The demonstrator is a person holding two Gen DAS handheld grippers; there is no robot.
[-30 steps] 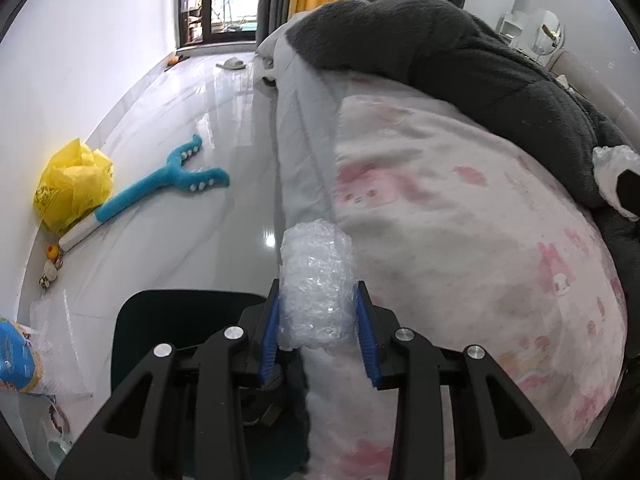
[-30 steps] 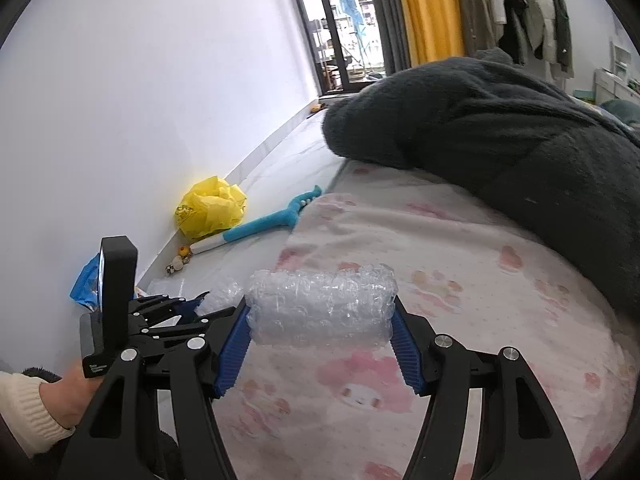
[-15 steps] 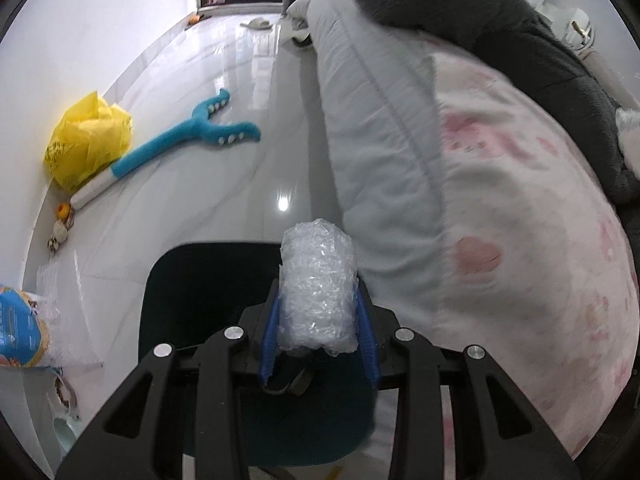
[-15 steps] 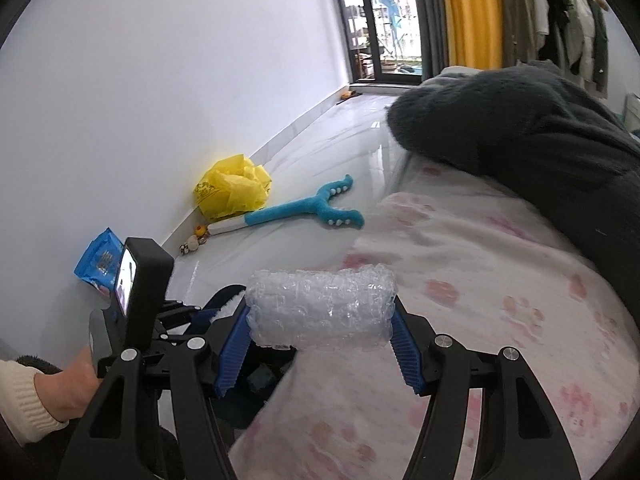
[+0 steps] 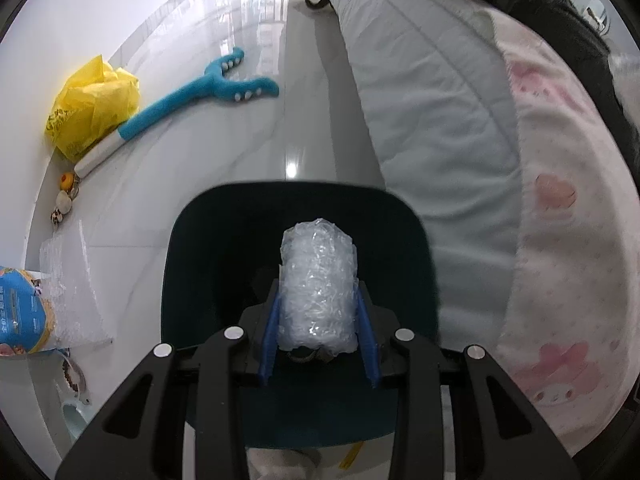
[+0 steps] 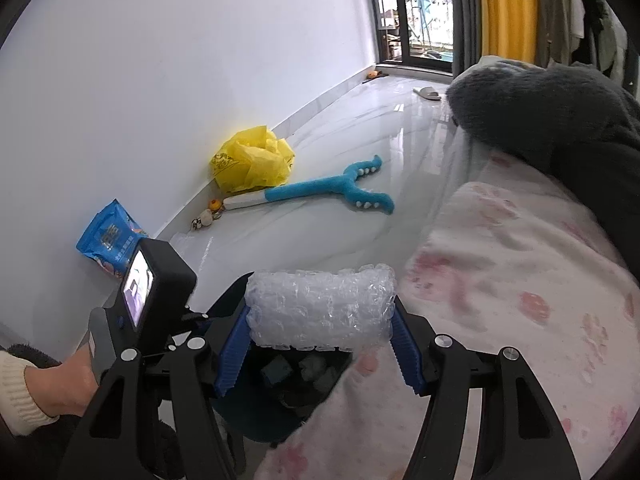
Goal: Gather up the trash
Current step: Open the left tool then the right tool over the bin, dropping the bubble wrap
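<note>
Both views are lit evenly and brightly by daylight entering through the glazed door point(image 6: 424, 20) far ahead of the claws, and a streak of glare is thrown along the glossy floor point(image 5: 256, 92) beyond them. Straight lines are bent strongly by the fisheye lens, and each frame is ringed by black corners. Slight smearing is seen on the pink-printed bedding point(image 5: 568, 240) to the right of the claws.
</note>
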